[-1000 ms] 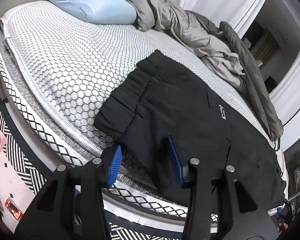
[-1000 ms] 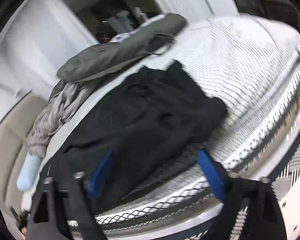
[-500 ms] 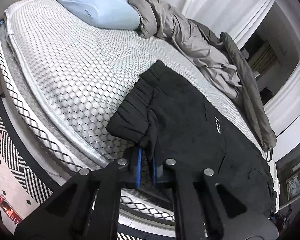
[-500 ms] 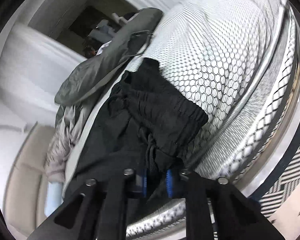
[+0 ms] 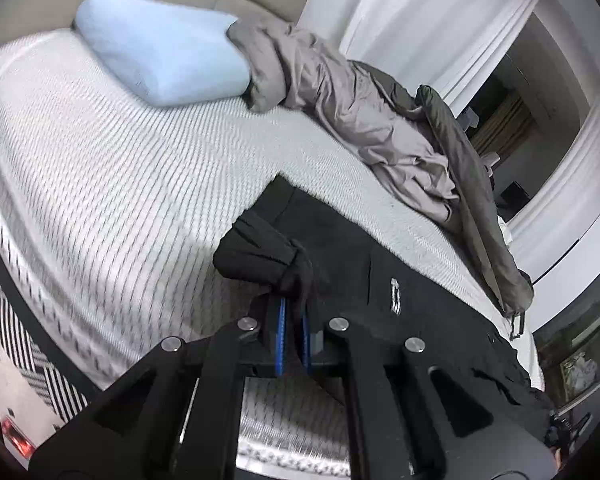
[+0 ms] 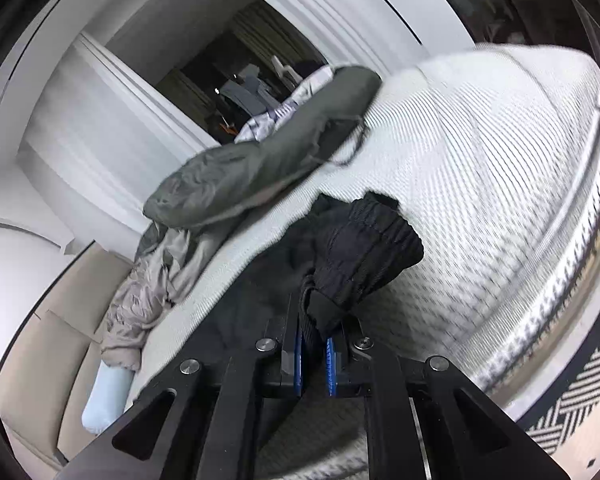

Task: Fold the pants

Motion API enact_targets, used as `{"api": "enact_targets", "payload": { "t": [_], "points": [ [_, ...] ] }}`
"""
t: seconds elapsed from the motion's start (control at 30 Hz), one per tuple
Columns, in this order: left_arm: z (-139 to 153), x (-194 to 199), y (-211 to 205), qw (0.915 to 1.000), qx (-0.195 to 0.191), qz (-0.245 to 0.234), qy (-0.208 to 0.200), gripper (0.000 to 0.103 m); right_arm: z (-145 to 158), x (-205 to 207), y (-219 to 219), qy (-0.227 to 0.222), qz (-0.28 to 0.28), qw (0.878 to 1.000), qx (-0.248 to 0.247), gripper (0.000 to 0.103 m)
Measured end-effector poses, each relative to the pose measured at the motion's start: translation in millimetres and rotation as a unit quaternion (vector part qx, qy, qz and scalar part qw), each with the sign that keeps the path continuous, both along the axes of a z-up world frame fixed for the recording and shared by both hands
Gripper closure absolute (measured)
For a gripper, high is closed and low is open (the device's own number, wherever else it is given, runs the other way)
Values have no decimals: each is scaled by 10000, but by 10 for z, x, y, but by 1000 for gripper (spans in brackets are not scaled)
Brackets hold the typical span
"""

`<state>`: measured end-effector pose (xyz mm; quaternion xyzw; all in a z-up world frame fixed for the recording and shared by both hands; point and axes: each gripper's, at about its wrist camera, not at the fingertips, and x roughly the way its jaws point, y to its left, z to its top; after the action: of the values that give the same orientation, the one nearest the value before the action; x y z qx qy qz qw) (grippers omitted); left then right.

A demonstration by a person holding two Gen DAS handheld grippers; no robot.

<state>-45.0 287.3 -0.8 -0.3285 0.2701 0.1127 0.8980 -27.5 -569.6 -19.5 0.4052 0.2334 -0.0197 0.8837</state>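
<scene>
Black pants (image 5: 380, 300) lie along the near side of a white mesh-patterned mattress (image 5: 120, 184). My left gripper (image 5: 294, 320) is shut on a bunched edge of the pants near one cuff, lifting the cloth a little off the bed. In the right wrist view, my right gripper (image 6: 314, 340) is shut on the gathered elastic end of the same pants (image 6: 364, 244), which stands up in a ridge above the blue pads. The rest of the pants trails away to the left along the mattress (image 6: 480, 152).
A light blue pillow (image 5: 164, 52) lies at the head of the bed. A rumpled grey blanket (image 5: 360, 108) and a dark green bag (image 6: 260, 160) run along the far side. A black-and-white patterned rug (image 5: 40, 368) covers the floor beside the bed.
Both grippers went from open around the pants edge to shut on the cloth. Both then rose, and the held edges now bunch up off the mattress.
</scene>
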Motion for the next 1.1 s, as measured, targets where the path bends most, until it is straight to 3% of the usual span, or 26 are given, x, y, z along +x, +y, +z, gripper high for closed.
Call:
{"api": "enact_targets", "payload": {
  "t": [0.2,0.4,0.5,0.57,0.6,0.7,0.73,0.83,0.97,1.1],
  "points": [
    [453,786,24,9985,523,-20,126,100,401,756,21,-70,-114,9997,-216,95],
    [483,1857,80,9946,845,-2,609,98,658,2055,111,246,-106,9970,-730,95],
    [241,2389,219,9938,657,10,896,71,566,2770,159,679,-26,9944,-805,80],
    [171,2513,328,9933,546,324,970,40,438,3133,173,986,-52,9917,-821,62],
    [156,2531,360,9921,513,442,1055,38,370,3253,191,1146,-82,9892,-914,57],
    [189,2473,325,9921,701,163,1031,28,259,3241,257,1278,-91,9852,-1135,52],
    [202,2398,298,9899,903,192,1075,27,259,3185,310,1262,-18,9835,-1299,46],
    [224,2204,194,9884,1095,136,1046,27,281,2924,389,1165,67,9800,-1612,42],
    [187,1965,-32,9903,873,-52,1083,27,326,2542,529,861,270,9880,-1253,26],
    [68,1632,-385,9907,576,-361,1181,27,337,2142,748,617,591,9930,-810,20]
  ]
}}
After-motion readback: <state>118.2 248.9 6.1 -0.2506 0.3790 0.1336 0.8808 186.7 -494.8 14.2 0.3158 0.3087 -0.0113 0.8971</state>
